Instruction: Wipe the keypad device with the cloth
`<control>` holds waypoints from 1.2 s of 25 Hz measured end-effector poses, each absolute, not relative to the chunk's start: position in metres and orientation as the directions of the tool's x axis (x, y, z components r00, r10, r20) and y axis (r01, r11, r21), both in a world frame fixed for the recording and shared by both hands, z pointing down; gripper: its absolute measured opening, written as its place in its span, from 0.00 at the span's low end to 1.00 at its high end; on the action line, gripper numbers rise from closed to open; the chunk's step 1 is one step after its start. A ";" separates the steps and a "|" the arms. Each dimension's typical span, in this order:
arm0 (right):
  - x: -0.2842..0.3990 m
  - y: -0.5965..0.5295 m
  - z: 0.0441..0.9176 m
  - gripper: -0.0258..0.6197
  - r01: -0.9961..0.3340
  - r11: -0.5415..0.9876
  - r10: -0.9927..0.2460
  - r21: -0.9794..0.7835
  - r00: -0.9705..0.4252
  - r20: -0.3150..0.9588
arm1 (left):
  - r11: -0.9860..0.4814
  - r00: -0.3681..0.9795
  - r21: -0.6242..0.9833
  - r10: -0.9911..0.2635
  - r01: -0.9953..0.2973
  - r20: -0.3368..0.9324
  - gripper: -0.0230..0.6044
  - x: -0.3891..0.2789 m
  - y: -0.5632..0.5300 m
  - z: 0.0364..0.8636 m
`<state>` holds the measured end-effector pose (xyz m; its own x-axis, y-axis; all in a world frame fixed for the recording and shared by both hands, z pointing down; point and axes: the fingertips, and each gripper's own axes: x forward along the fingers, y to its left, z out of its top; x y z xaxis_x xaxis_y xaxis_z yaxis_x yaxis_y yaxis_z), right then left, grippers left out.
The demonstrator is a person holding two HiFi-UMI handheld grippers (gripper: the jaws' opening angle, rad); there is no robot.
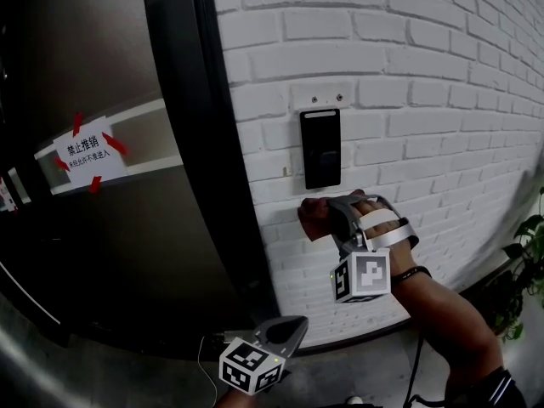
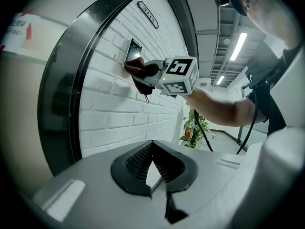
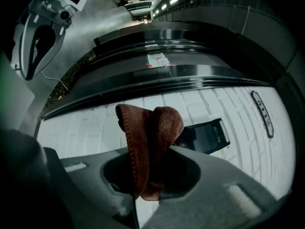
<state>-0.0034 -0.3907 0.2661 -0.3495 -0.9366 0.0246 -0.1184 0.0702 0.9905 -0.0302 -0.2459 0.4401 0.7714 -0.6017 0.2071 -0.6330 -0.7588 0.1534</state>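
Clenches right gripper (image 3: 145,185) on bunched rust-brown terry cloth (image 3: 150,128), fabric leading, just below black wall-mounted keypad device (image 1: 321,147), perhaps touching white brick wall (image 1: 408,75). Holds left gripper (image 2: 153,171) low, closed, empty, clear of wiping.

At my nine o'clock, the white paper notice (image 1: 85,151) taped to the dark door (image 1: 127,253) reads 禁止推销. I cannot read its smaller second line, nor the faint marking atop the keypad device (image 1: 321,147).
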 end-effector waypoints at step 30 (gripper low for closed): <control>-0.019 -0.416 0.107 0.12 -0.057 -0.331 -0.896 0.942 -0.295 -0.332 | -0.718 0.732 0.149 -0.654 -0.680 0.191 0.06 -0.050 -0.252 0.435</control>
<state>-0.0188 -0.4164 0.1066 -0.2952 -0.8959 -0.3321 -0.0567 -0.3305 0.9421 -0.0495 -0.2518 0.4355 0.7324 -0.6537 0.1906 -0.6798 -0.7182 0.1487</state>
